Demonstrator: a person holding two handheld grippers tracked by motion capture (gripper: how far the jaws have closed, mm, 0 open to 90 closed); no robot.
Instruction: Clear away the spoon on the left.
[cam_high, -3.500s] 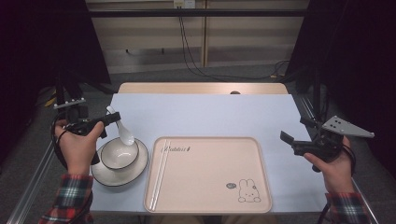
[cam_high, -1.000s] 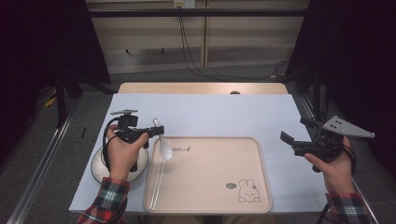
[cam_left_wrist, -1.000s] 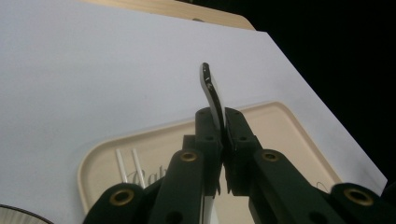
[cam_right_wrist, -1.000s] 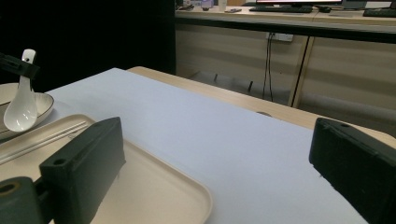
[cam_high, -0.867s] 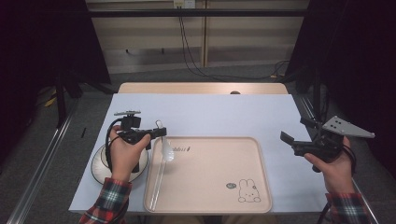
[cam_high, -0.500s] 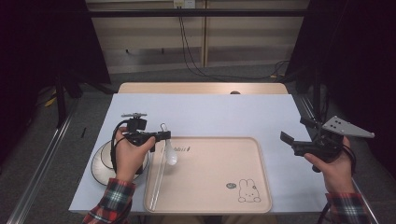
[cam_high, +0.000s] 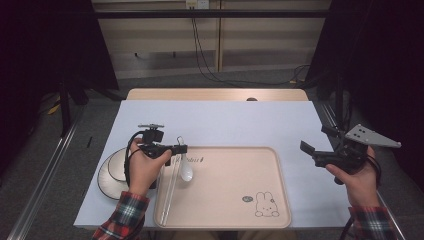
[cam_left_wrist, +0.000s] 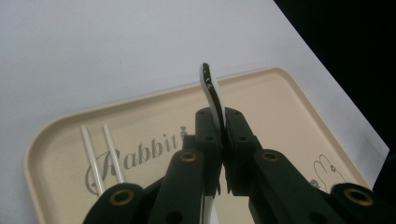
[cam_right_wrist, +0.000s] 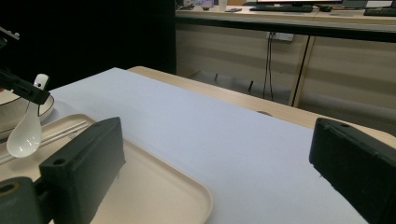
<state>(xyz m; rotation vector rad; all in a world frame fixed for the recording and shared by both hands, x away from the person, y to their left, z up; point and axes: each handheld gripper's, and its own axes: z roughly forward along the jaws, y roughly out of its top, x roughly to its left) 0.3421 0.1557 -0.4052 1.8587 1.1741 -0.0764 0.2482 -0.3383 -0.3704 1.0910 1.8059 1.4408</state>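
Observation:
My left gripper (cam_high: 178, 148) is shut on the handle of a white ceramic spoon (cam_high: 186, 171). The spoon hangs bowl-down just above the left part of a beige tray (cam_high: 235, 200) printed with a rabbit. In the left gripper view the black jaws (cam_left_wrist: 218, 122) pinch the spoon (cam_left_wrist: 211, 89) edge-on above the tray (cam_left_wrist: 280, 107). Two white chopsticks (cam_high: 170, 192) lie along the tray's left side. My right gripper (cam_high: 316, 141) hovers open and holding nothing off the tray's right edge. Its view shows its wide-apart jaws (cam_right_wrist: 219, 177) and the spoon (cam_right_wrist: 25, 133) far left.
A white bowl on a plate (cam_high: 111, 172) sits left of the tray, partly behind my left hand. The pale tabletop (cam_high: 225, 120) stretches bare beyond the tray to a wooden strip at the far edge. Dark floor and cables lie behind.
My left hand carried the spoon from the bowl rightward to the tray's left part and sank slightly. The right hand and its gripper stayed still.

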